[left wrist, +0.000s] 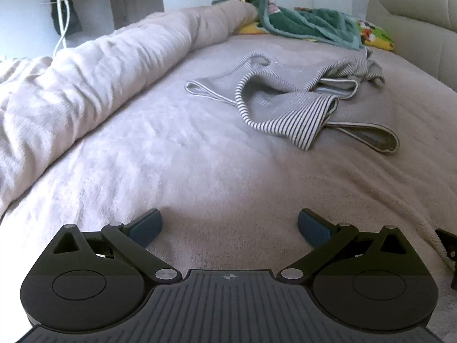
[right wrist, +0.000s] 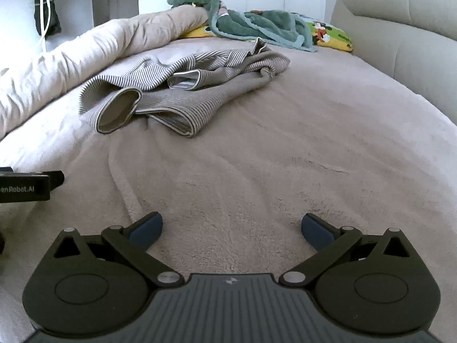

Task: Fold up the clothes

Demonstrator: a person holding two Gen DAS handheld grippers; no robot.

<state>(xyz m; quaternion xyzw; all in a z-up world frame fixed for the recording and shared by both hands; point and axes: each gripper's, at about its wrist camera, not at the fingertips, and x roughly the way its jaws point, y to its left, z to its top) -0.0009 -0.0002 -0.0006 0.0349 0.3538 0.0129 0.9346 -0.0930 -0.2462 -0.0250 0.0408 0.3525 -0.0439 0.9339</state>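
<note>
Striped garment [left wrist: 288, 105] lies on the bed [left wrist: 177, 171], far side, a bit right of centre in the left wrist view and far-left in the right wrist view [right wrist: 182, 91]. It's crumpled: strap loops w/ pale binding stick out, one part is rolled over itself, and the far end is bunched. No flat, squared-off shape, so as it lies now it isn't folded. Judging by that, the folding of this piece is left to do: spread, smooth, then fold. Can't tell if it's one garment or two tangled together.

Left hand-held gripper [left wrist: 230, 223] is open, jaws wide apart, nothing between them, low over the near part of the bed, well apart from the garment. Right hand-held gripper [right wrist: 232, 225] same: open, empty, near end of the bed, well apart from the cloth.

Other stuff: rolled pale duvet [left wrist: 85, 77] along the left, green towel [left wrist: 300, 23] at the far end over a yellow cartoon-print pillow [right wrist: 331, 35], padded headboard [right wrist: 400, 28] on the right.

Writing: on the left edge of the right wrist view, the dark body of the other device [right wrist: 25, 185] reads "...enRobot.AI", start cut off. Pillow has tiny print, too small to read. No label visible on the garment.
</note>
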